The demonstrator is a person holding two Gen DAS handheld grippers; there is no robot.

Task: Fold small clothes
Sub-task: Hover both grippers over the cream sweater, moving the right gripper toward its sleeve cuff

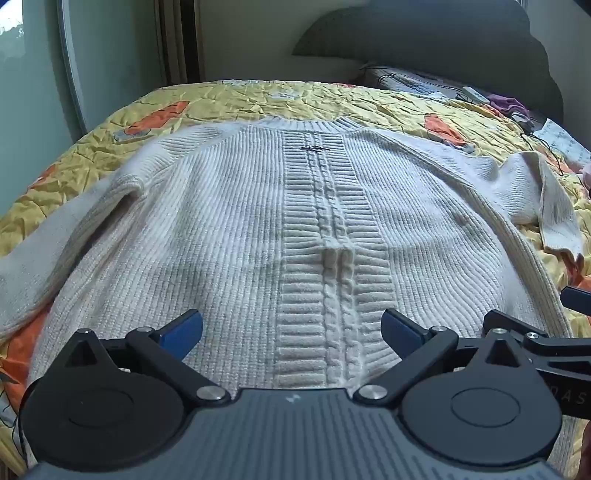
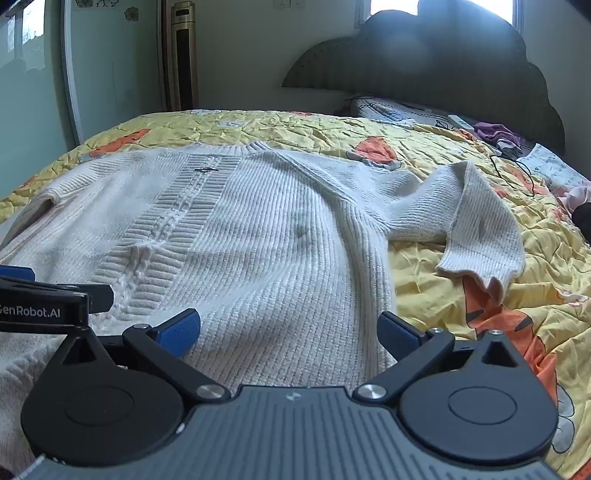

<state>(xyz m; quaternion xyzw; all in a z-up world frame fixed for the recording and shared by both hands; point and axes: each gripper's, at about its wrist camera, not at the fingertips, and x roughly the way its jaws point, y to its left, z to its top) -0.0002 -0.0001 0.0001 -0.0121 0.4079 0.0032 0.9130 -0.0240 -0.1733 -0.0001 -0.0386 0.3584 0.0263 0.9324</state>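
Lying unfolded on the bed [image 1: 332, 99], a cream cable-knit sweater [image 1: 258, 229] awaits folding; left claw [image 1: 291, 332] and right claw [image 2: 290, 332] hover over its hem, both spread wide, empty.

A cream knitted sweater [image 1: 295, 221] lies flat on the yellow bedspread [image 1: 295, 99], neck toward the headboard [image 1: 424, 33]. The left gripper [image 1: 291, 328] hovers over its hem (jaws wide apart, nothing between them).

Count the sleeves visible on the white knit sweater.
2. On the white cable-knit sweater, the right sleeve lies bent on the yellow quilt, cuff toward the camera; the left sleeve runs off toward the frame's edge, cuff hidden.
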